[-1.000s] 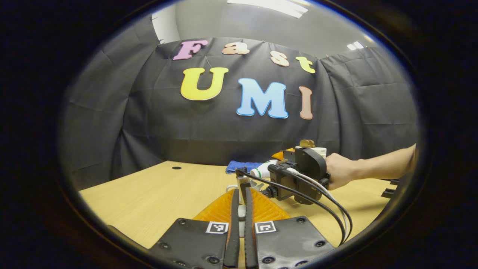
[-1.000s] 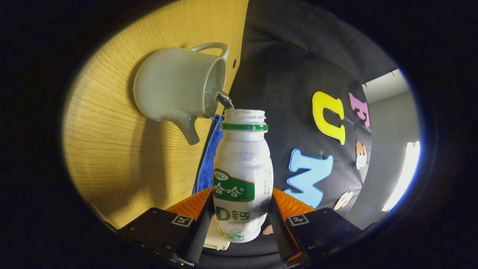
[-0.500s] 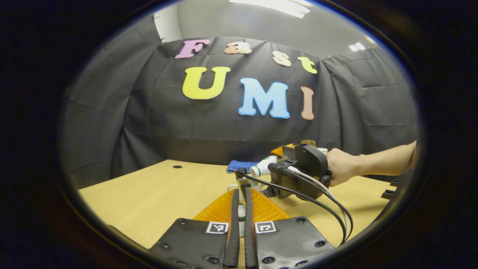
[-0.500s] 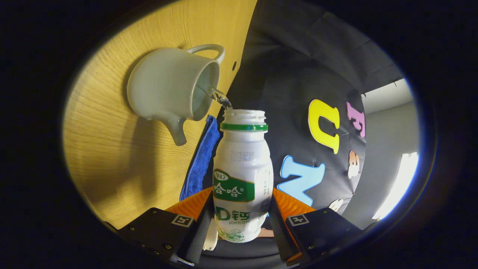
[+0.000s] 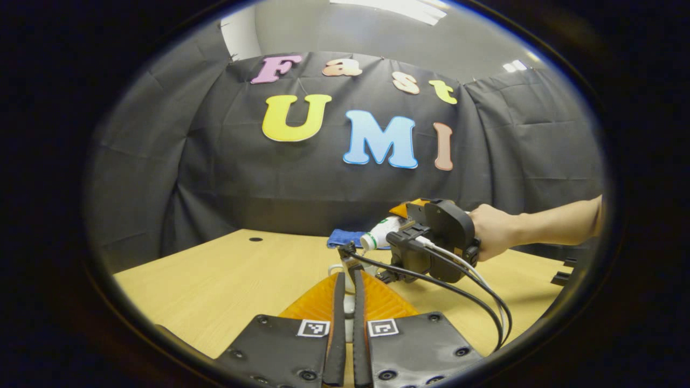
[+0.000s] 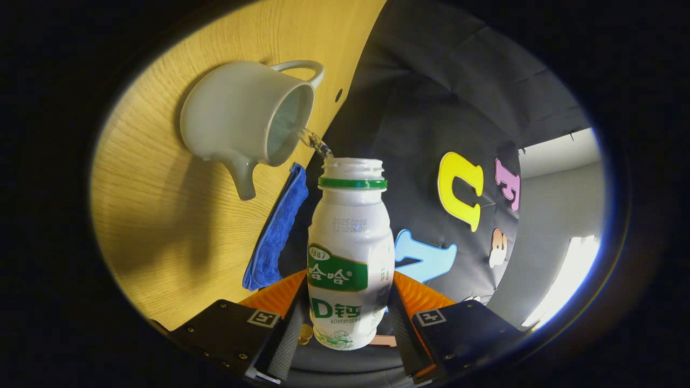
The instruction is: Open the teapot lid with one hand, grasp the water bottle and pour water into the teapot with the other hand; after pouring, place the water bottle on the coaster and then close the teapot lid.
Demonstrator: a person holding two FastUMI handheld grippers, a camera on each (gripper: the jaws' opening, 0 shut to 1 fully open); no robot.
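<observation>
A white water bottle (image 6: pixel 349 237) with a green label and an open mouth sits between both fingers of my right gripper (image 6: pixel 349 293), which is shut on it. It is tipped toward the pale teapot (image 6: pixel 237 116), and a thin stream of water runs from its mouth into the pot's open top. In the left gripper view a hand holds the right gripper (image 5: pixel 428 242) with the tilted bottle (image 5: pixel 377 234) above the teapot's handle (image 5: pixel 337 268). My left gripper (image 5: pixel 349 277) is shut on a small pale piece, the teapot lid (image 5: pixel 349 306), mostly hidden by the fingers.
A folded blue cloth (image 6: pixel 275 231) lies on the wooden table (image 6: pixel 161 215) by the back wall, beyond the teapot; it is also the blue cloth (image 5: pixel 345 237) in the left gripper view. Black cables (image 5: pixel 474 302) hang from the right gripper. A small hole (image 5: pixel 255 239) marks the table's far left.
The right gripper has risen a little and tipped the bottle further. In its view the teapot has drifted up and left and more of the blue cloth shows. The left gripper has stayed put.
</observation>
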